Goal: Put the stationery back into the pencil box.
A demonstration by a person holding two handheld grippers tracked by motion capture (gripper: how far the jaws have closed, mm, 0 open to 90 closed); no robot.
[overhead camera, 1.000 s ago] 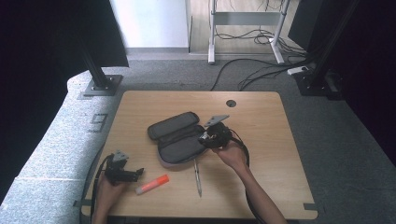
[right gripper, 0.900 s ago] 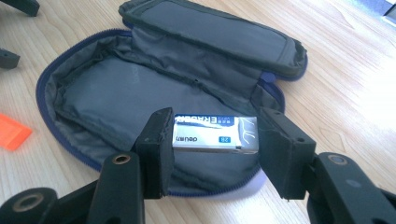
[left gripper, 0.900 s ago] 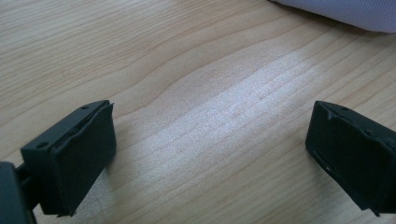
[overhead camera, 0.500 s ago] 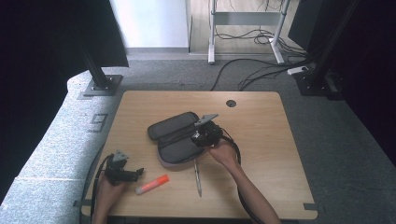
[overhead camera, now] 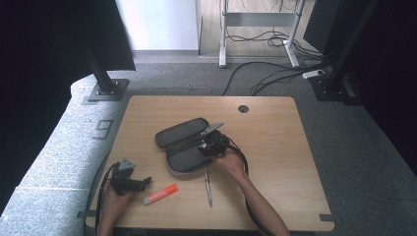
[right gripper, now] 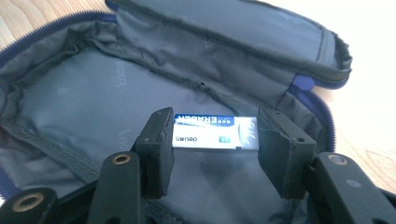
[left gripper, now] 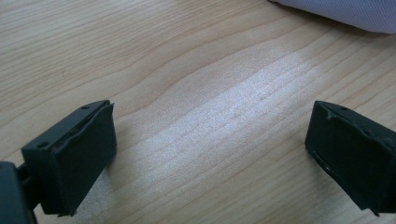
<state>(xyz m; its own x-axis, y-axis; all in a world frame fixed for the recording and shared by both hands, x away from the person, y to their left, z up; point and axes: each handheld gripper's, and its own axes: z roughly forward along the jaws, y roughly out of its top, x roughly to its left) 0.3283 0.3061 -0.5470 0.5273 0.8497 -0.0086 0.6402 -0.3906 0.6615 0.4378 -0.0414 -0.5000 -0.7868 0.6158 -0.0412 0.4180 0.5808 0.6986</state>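
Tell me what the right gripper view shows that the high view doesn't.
Right gripper view alone: the eraser in its printed sleeve, clamped end to end in the right claw, low inside the case's grey lining.

High view alone: the left claw near the table's front left edge, an orange marker beside it, and a pen in front of the case.

Both: the open pencil case, with the right claw over its lower half.
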